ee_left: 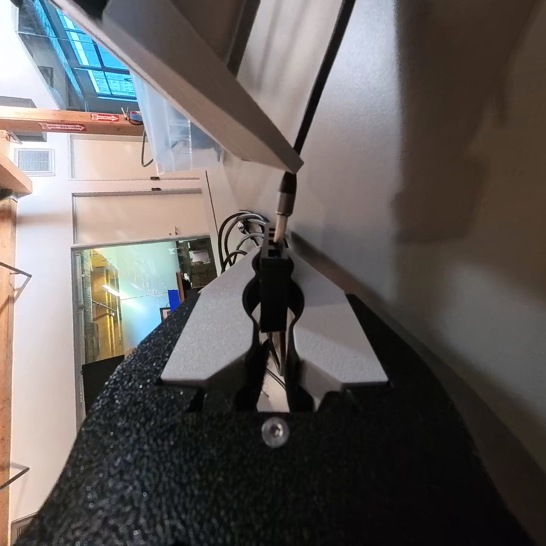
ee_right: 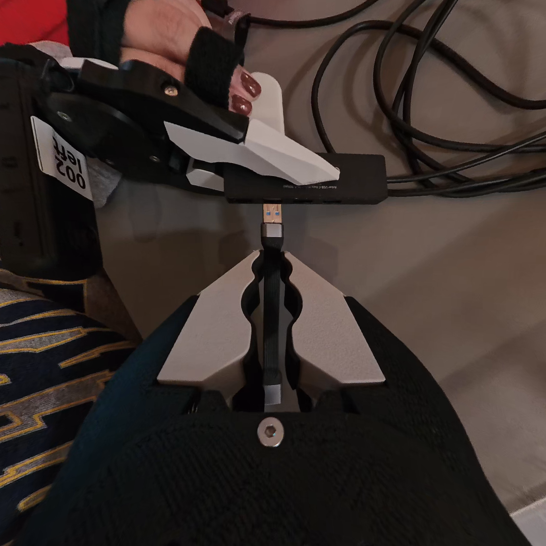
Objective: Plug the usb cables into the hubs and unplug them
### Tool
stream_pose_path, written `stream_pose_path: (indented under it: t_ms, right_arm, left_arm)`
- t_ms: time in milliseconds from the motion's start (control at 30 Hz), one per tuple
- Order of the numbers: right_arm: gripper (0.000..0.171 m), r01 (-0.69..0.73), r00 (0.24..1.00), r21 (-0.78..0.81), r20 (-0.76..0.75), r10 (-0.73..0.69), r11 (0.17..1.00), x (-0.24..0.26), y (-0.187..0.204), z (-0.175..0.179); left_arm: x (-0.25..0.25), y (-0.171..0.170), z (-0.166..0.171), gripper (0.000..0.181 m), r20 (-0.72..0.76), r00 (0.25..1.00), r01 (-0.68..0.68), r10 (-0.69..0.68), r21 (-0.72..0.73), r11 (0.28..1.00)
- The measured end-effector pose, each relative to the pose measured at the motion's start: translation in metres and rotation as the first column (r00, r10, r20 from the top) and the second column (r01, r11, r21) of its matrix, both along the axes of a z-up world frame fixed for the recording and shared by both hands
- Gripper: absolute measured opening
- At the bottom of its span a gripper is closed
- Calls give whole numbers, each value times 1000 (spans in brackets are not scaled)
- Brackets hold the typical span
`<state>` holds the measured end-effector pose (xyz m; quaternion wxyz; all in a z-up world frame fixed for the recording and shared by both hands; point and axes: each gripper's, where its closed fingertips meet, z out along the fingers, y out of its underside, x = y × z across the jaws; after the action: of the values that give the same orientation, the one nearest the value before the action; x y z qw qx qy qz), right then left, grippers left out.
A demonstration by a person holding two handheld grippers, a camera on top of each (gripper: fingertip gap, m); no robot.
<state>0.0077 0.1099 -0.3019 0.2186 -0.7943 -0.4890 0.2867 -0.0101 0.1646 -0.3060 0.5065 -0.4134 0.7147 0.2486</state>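
My left gripper (ee_left: 273,257) is shut on one end of a slim black USB hub (ee_left: 273,295). In the right wrist view, the left gripper (ee_right: 310,172) pins the hub (ee_right: 354,183) against the grey table (ee_right: 413,295). My right gripper (ee_right: 272,254) is shut on a short flat black USB cable (ee_right: 271,310). The cable's silver plug (ee_right: 271,214) points at the hub's front, with its tip at the mouth of the second port from the left. Most of the metal plug still shows. The plug (ee_left: 282,218) and a right gripper finger (ee_left: 192,88) also show in the left wrist view.
A bundle of black cables (ee_right: 413,103) runs from the hub's right end and loops across the back right. A black box (ee_right: 29,177) and a dark blue and gold patterned cloth (ee_right: 44,354) lie on the left. A person's hand (ee_right: 177,35) holds the left gripper. Tip to tip, the grippers are about 6 cm apart.
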Motion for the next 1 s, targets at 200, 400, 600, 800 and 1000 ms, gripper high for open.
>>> stream_pose_path:
  t_ms: [200, 400, 600, 800, 1000]
  right_arm:
    - [8, 3, 1000, 6, -1, -3, 1000, -1, 1, 1]
    - [8, 1, 1000, 9, 15, -1, 1000, 0, 2, 1]
    - [8, 2, 1000, 31, -2, -2, 1000, -1, 4, 7]
    - [8, -4, 1000, 62, -6, 5, 998, -5, 5, 12]
    - [8, -5, 1000, 72, -28, 7, 997, -9, 7, 14]
  left_arm:
    - [-1, 0, 0, 8, -3, 1000, 1, -1, 2, 1000]
    - [-1, 0, -2, 8, -19, 1000, -1, 1, 10, 1000]
    - [-3, 0, -2, 8, -8, 1000, -5, 5, -2, 1000]
    - [-1, -2, 1, 9, 75, 997, 5, 0, -73, 997]
    - [-4, 0, 1, 8, 71, 997, -10, 15, -72, 997]
